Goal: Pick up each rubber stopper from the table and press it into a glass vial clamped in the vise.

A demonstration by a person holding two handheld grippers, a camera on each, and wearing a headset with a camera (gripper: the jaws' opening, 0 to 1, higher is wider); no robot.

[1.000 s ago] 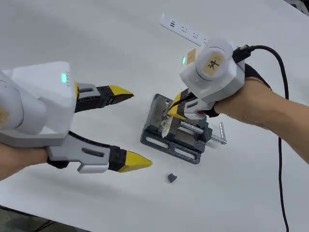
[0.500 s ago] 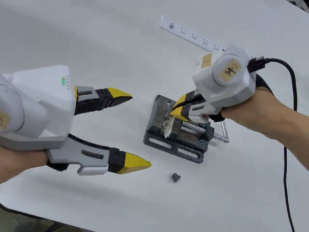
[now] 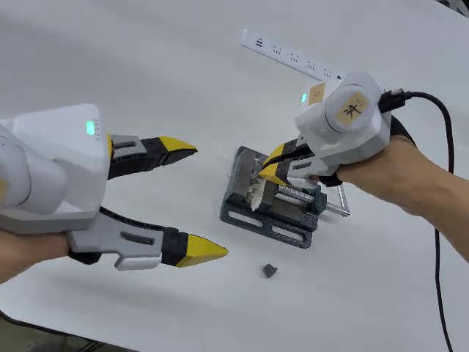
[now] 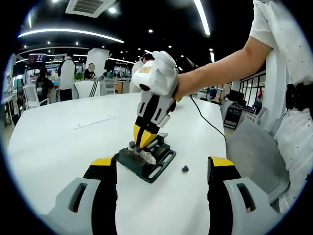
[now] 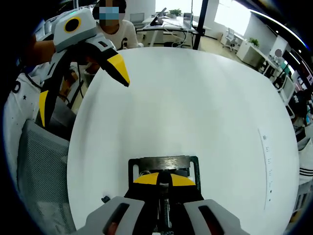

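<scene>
1 rubber stopper (image 3: 270, 270) lies loose on the table (image 3: 146, 66), near the vise (image 3: 272, 228) (a glass vial (image 3: 255, 193) is clamped in it). The right gripper (image 3: 268, 173), tips pressed together, sits over the vial. The left gripper (image 3: 210, 201) hovers well apart from the vise, its 2 jaws spread wide.

I get bright, even light from ceiling strips (image 4: 203, 22) above the right gripper (image 4: 143, 140). The white table (image 3: 146, 59) glares mildly, shadows beneath that gripper are soft, and fisheye edges warp.
</scene>
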